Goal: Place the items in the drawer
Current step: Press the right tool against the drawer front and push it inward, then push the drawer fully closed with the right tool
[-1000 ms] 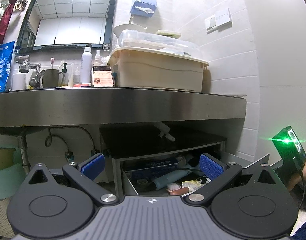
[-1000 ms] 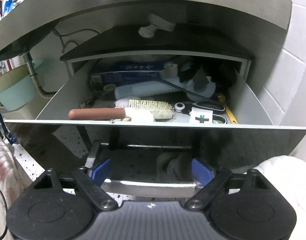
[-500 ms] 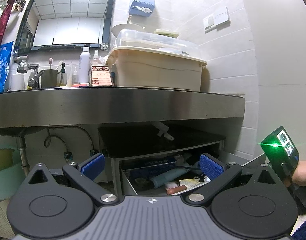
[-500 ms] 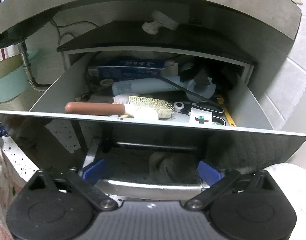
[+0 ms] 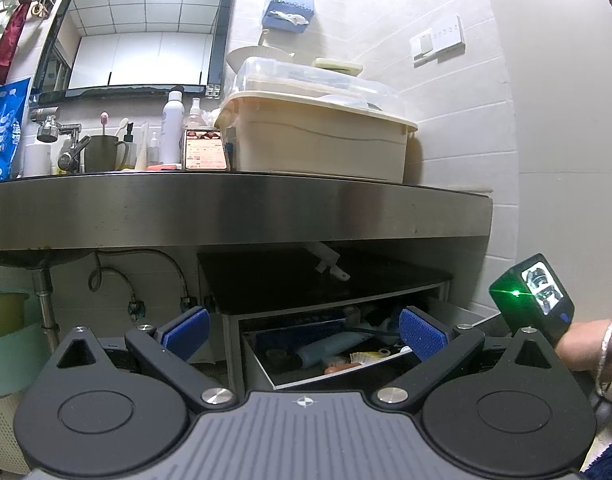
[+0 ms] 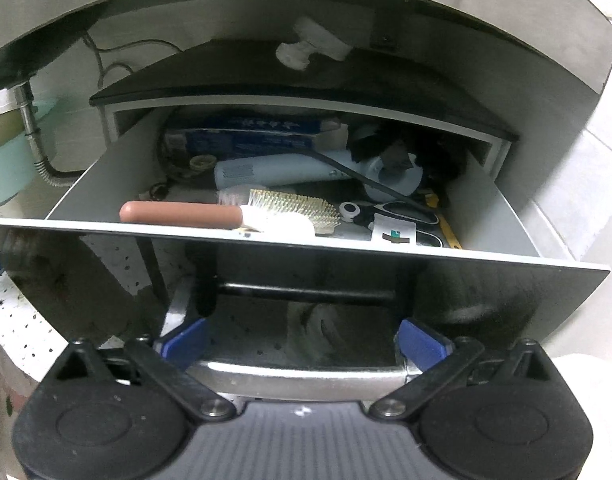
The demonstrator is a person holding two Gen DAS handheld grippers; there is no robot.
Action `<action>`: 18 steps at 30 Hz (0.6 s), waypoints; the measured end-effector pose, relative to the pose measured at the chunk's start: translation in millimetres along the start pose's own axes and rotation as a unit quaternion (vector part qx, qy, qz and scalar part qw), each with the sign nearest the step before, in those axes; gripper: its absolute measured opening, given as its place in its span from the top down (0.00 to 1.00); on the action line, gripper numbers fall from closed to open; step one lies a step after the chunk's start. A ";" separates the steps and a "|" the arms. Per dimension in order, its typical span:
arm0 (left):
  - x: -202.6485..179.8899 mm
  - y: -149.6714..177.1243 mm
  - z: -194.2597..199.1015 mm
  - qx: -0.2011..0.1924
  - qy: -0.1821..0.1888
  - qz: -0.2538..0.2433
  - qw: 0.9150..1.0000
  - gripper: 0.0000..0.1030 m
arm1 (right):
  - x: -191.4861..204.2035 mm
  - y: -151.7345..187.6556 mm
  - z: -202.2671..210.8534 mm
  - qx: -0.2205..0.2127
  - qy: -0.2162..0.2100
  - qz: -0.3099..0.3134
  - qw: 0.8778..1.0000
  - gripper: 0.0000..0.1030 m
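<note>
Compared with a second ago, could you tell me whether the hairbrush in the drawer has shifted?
No. The hairbrush lies just behind the drawer's front edge, bristles beside the scissors, exactly as before; only the camera's view changed.

Both grippers' jaws wide, right opening.

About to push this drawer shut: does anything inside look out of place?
Yes. The hairbrush lies along the front edge of the open drawer, its brown handle level with the front panel's rim, so it might catch. Behind it the contents are piled untidily.
</note>
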State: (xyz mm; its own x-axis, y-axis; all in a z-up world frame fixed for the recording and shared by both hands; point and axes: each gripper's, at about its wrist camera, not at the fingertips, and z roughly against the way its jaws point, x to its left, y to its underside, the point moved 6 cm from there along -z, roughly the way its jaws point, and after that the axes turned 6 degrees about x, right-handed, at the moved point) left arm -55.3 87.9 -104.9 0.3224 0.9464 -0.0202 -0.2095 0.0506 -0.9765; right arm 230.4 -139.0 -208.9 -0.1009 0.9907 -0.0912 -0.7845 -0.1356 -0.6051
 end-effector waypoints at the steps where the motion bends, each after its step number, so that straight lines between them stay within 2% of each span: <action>1: 0.1 0.0 0.0 0.000 0.000 0.001 1.000 0.01 | 0.4 -0.3 -0.3 0.001 0.003 0.000 1.000 0.00; 18: -1.2 0.9 -1.1 0.005 0.000 -0.004 1.000 0.01 | -1.8 1.8 -0.2 0.005 0.008 0.001 1.000 0.00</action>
State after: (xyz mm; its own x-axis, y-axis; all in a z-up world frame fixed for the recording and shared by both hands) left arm -54.9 86.4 -106.0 0.3240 0.9460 -0.0127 -0.2163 0.0610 -0.9744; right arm 229.3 -141.1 -209.9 -0.0926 0.9902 -0.1050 -0.7907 -0.1372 -0.5966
